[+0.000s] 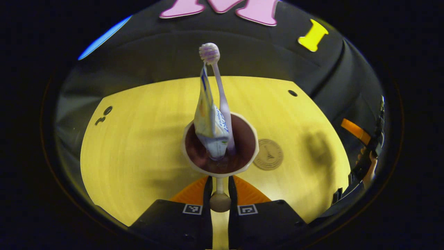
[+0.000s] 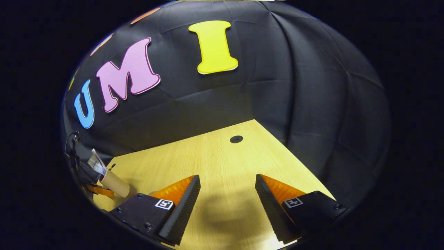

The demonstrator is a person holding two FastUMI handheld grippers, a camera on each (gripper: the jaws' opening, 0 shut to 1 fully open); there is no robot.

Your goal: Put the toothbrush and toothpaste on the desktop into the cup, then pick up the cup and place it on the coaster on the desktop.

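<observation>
Cup (image 1: 220,146), top-heavy with toothbrush (image 1: 218,93) and toothpaste (image 1: 210,121), hung beside the coaster (image 1: 268,154), left gripper (image 1: 220,194) clamping its handle; right gripper (image 2: 227,205) gaped.

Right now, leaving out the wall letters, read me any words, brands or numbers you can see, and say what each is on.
Toothpaste tube in the cup: blue print, too blurred to read.
Coaster: raised round emblem, any lettering too small to read.
Square markers on the left hand-held gripper: coded patterns, no words.
Nothing is clear enough to quote.
</observation>
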